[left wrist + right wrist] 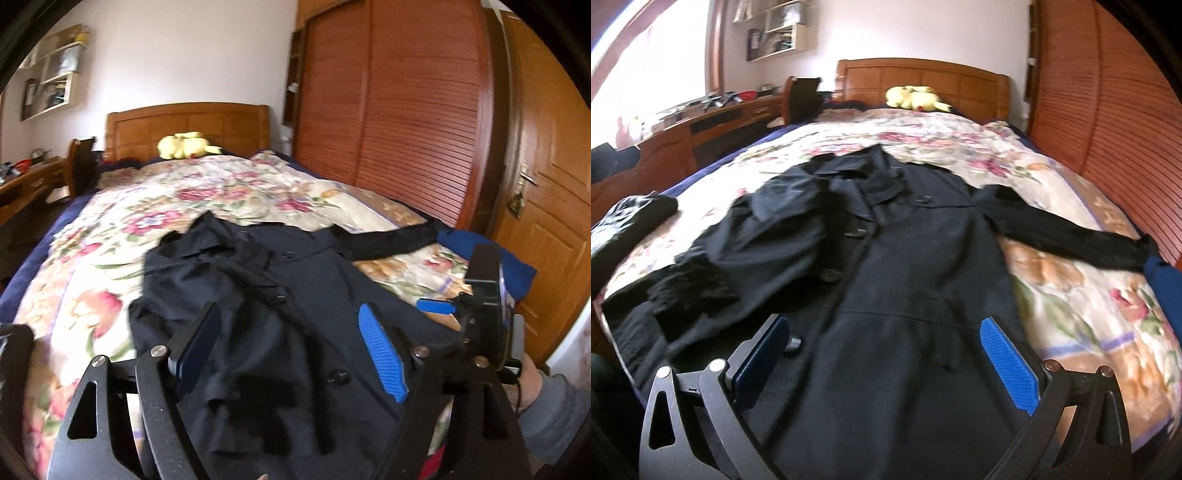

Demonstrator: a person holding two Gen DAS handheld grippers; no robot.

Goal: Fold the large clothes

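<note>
The dark coat point(886, 258) lay front-up on my floral quilt point(1071, 295): one sleeve point(768, 229) already folded across the chest, the other sleeve point(1071, 236) still outstretched. My left gripper point(291, 354) and right gripper point(886, 362) hovered wide open, empty.

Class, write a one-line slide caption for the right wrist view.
Open right tool above a dark coat spread on a floral bedspread.

floral bed point(1071, 280), dark coat point(905, 295), yellow plush point(916, 98)
</note>
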